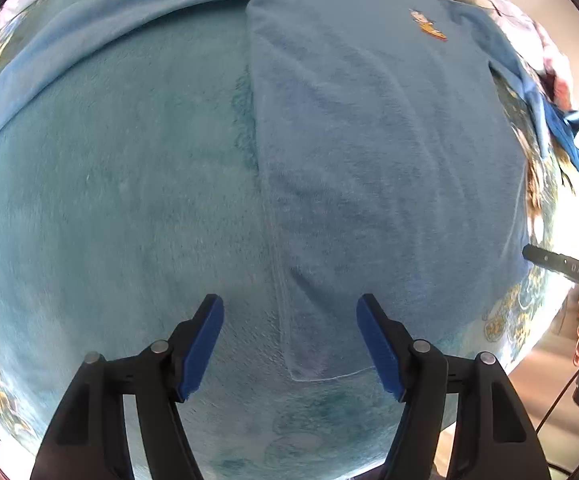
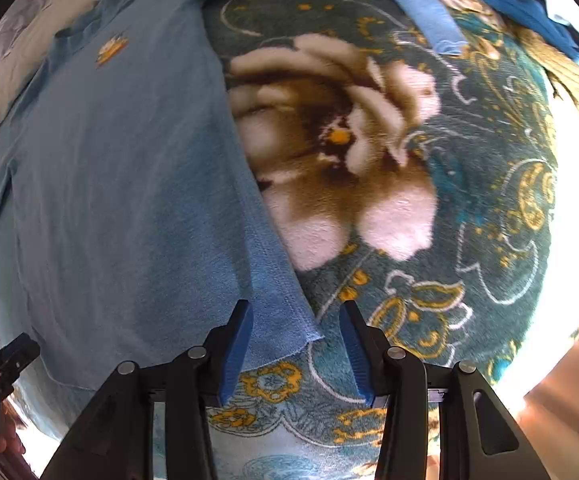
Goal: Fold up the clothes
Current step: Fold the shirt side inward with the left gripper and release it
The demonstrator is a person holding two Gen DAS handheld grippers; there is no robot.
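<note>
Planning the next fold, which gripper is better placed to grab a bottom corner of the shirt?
Right. The right gripper has the shirt corner between open pads; the left gripper is wider apart.

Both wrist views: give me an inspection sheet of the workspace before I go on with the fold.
Surface: teal floral blanket, big pale flower print, covers the work area.
Job's things: light blue long-sleeved shirt lies flat, front up, orange chest emblem; one sleeve stretched out sideways; hem corners by each claw.
Clutter: dark blue garment bunched at the blanket's far edge.
Grippers: left claw open above the hem corner, not touching; right claw open, straddling the other hem corner, contact unclear.
Cables: thin dark cable by the right hand.
Surroundings: pale bedding beyond the collar; bright glare at the blanket's edge.
</note>
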